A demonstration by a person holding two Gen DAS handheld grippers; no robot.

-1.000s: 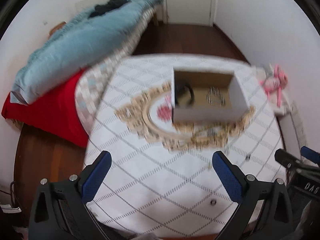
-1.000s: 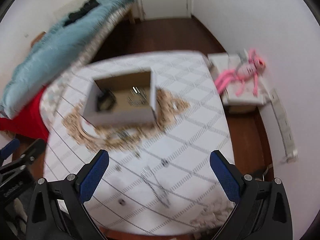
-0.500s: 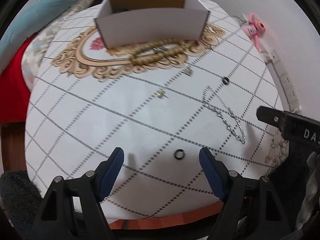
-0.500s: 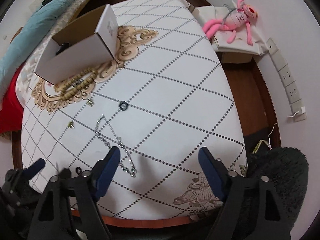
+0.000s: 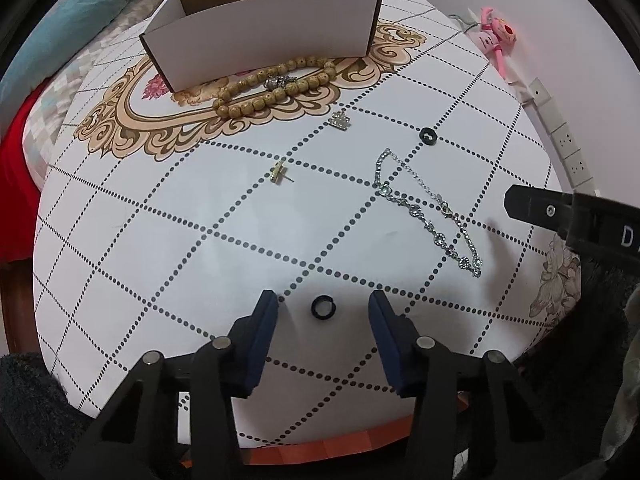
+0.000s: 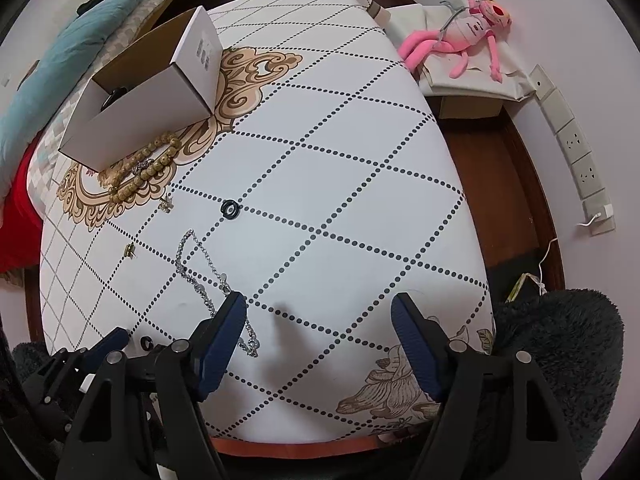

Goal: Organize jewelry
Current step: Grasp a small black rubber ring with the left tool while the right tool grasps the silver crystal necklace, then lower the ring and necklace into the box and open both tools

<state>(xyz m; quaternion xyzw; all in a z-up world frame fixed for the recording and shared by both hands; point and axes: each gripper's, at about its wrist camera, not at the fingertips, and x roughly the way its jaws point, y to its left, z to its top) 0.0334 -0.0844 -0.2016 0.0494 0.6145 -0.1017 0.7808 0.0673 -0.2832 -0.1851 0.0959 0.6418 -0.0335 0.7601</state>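
1. Left gripper (image 5: 323, 312), in the left wrist view, points down at the white patterned tablecloth (image 5: 168, 240); its blue pads stand apart and are closing, with a small black ring (image 5: 322, 306) lying between them, touched by neither pad.
2. Farther up the cloth in the same view lie a silver chain bracelet (image 5: 428, 208), a second black ring (image 5: 428, 136), a gold stud earring (image 5: 280, 172) and a small sparkling charm (image 5: 340, 121), all apart from one another.
3. A wooden bead bracelet (image 5: 272, 86) rests just in front of the open white cardboard box (image 5: 260, 46), on the gold ornament print.
4. Right gripper (image 6: 320, 316), in the right wrist view, has its jaws spread wide over bare cloth, nothing between them; the left pad sits over the near end of the silver chain bracelet (image 6: 200, 276).
5. This view shows the box (image 6: 132, 120) at the far left with a dark item inside, too small to identify, the beads (image 6: 148, 168) beside it, and the second ring (image 6: 231, 208) mid-cloth.
6. A pink plush toy (image 6: 464, 36) lies on a side stand beyond the table, by the wall.
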